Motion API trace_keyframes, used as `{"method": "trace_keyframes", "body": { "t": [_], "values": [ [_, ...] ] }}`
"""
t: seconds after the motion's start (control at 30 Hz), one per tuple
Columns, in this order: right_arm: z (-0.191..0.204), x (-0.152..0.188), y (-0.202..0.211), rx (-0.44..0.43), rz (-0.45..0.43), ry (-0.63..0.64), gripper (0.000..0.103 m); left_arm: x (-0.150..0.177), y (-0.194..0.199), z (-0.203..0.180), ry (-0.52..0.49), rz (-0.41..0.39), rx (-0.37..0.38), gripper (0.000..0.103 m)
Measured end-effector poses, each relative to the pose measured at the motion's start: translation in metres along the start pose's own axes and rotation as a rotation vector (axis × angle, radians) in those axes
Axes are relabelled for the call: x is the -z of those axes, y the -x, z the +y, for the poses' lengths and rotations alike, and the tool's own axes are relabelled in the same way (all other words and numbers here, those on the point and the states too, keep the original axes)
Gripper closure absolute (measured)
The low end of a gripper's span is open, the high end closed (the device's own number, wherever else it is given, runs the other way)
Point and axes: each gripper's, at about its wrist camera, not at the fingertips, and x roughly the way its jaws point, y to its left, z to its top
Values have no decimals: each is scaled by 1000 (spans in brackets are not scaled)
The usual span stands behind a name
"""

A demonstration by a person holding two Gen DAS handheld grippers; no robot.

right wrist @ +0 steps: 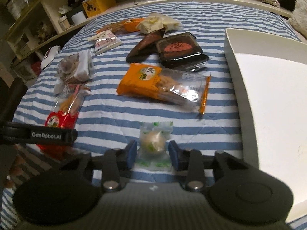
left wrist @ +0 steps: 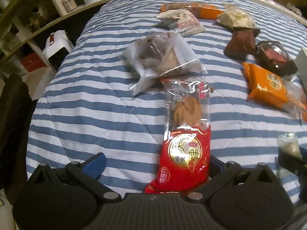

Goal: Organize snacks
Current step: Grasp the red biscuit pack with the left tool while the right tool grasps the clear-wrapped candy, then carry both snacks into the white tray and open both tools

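My left gripper (left wrist: 153,164) is open, its jaws wide apart on either side of the red end of a red-and-clear biscuit packet (left wrist: 187,134) lying on the striped bedcover; the right finger is mostly hidden behind the packet. The packet also shows in the right wrist view (right wrist: 61,113). My right gripper (right wrist: 153,151) is open around a small clear-and-green wrapped round sweet (right wrist: 153,140), its blue pads (right wrist: 132,151) a little apart from the wrapper. An empty white box (right wrist: 268,99) stands to the right.
On the blue-and-white striped bedcover (right wrist: 115,115) lie an orange biscuit packet (right wrist: 153,84), a black tray pack (right wrist: 178,49), a brown pouch (right wrist: 144,48), a clear bag of wrapped snacks (left wrist: 163,55) and other packets at the back. Shelves (right wrist: 38,19) stand to the left.
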Motion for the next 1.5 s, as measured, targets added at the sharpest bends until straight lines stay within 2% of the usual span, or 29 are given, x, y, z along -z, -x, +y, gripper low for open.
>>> {"method": "trace_keyframes", "body": {
  "t": [0.07,0.1,0.13,0.23,0.37,0.53,0.83,1.13,1.3,1.5],
  "values": [
    [0,1,2,-12,0,8,62,0,5,3,11,-15,16,1],
    [0,1,3,-19,-2,13,62,-1,9,4,20,-35,33,8],
    [1,1,4,-23,-4,16,62,-2,13,4,27,-58,53,20],
    [2,1,8,-31,-16,28,63,-5,23,2,35,-101,96,42],
    [3,-2,13,-37,-38,38,63,-9,25,-4,22,-113,128,58],
    [-3,-7,23,-48,-73,31,64,-7,29,-3,31,-129,147,61],
    [-11,-20,49,-72,-159,36,64,-6,78,1,95,-292,221,62],
    [-29,-34,83,-81,-257,46,64,-2,118,-8,116,-387,303,62],
    [-51,-44,106,-77,-315,29,64,-13,134,-27,86,-422,335,62],
    [-82,-52,124,-24,-362,37,64,-30,147,-68,57,-446,375,62]
  ]
}}
